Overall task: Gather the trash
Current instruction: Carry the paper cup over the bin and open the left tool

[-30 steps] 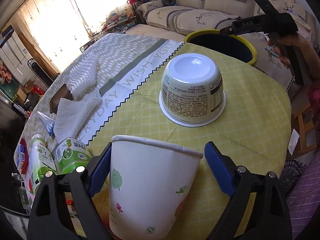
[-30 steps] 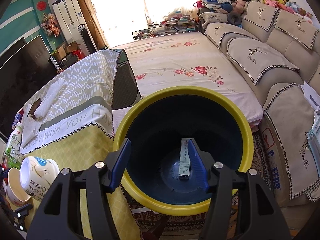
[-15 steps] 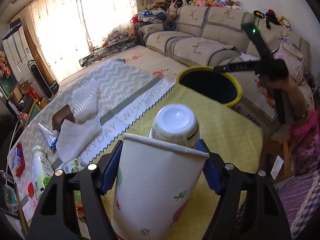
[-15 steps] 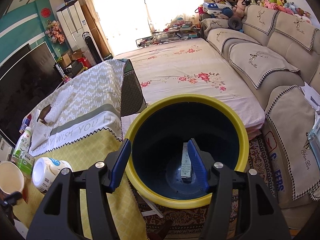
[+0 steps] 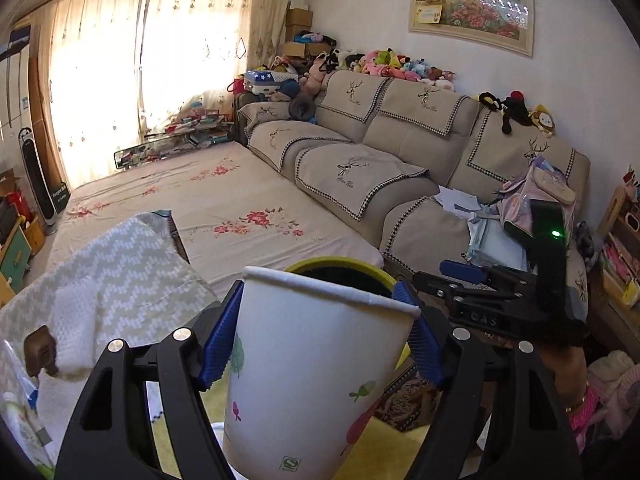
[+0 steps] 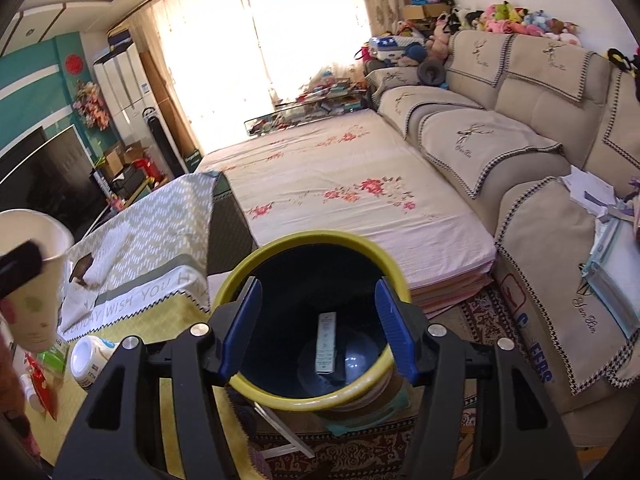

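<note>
My left gripper (image 5: pixel 320 336) is shut on a white paper cup (image 5: pixel 304 380) with small leaf prints, held upright above the table. The same cup (image 6: pixel 32 276) shows at the left edge of the right wrist view. The yellow-rimmed dark bin (image 6: pixel 312 320) stands off the table's end, and its rim (image 5: pixel 336 264) peeks out behind the cup. A long white wrapper (image 6: pixel 326 342) lies in the bin. My right gripper (image 6: pixel 318 328) is open and empty above the bin's near rim.
An upturned white tub (image 6: pixel 92 362), a green carton (image 6: pixel 54 358) and a red packet (image 6: pixel 40 392) lie on the yellow tablecloth (image 6: pixel 160 328). White cloths (image 5: pixel 80 308) and a brown object (image 5: pixel 40 352) lie on the patterned runner. A sofa (image 5: pixel 400 152) and a floral mattress (image 5: pixel 224 208) lie beyond.
My left gripper has lifted the paper cup off the table and tilted up toward the bin. My right gripper has drawn back and risen slightly over the bin, still open.
</note>
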Demonstrator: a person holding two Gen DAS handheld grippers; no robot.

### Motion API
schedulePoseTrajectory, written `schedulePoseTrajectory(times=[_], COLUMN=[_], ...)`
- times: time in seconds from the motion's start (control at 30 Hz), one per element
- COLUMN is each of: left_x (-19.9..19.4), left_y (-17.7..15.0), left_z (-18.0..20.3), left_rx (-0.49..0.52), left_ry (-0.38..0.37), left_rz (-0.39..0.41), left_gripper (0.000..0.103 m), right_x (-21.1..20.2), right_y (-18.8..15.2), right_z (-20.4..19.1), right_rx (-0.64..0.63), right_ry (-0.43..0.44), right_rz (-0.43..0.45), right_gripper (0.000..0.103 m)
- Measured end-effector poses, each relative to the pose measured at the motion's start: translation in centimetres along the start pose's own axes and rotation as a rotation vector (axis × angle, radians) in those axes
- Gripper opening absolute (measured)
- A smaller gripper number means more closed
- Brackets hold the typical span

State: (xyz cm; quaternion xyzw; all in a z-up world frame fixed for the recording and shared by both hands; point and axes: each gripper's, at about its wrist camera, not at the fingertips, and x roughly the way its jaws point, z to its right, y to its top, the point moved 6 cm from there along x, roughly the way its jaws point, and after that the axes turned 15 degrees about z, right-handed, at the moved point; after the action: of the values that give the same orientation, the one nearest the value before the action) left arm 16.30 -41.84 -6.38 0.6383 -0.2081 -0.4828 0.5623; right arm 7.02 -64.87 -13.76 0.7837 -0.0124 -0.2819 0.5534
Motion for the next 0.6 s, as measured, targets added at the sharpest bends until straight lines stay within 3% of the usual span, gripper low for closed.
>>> schedulePoseTrajectory(times=[0.13,0.3,0.6], left_x=[6.4,12.1,15.7], left_y=[-0.5,-1.2,-3.0], left_z=[1.3,1.9,0.0], left_rx=[-0.059,-0.085,-0.128], left_ry=[-0.006,0.030,0.117], left_rz=[-0.072,-0.108,-0.123], left_gripper=[0.073,0.073,0.087], right_x=[-0.7,-1.3,-1.0], right_y=[0.4,0.5,0.1], right_z=[2.6,5.8,7.5], right_rx=[0.019,0.055,0.073], right_ry=[-0.041,-0.087,-0.104], right_rz=[0.016,0.023,0.018], right_gripper=[0.056,0.057,0.061])
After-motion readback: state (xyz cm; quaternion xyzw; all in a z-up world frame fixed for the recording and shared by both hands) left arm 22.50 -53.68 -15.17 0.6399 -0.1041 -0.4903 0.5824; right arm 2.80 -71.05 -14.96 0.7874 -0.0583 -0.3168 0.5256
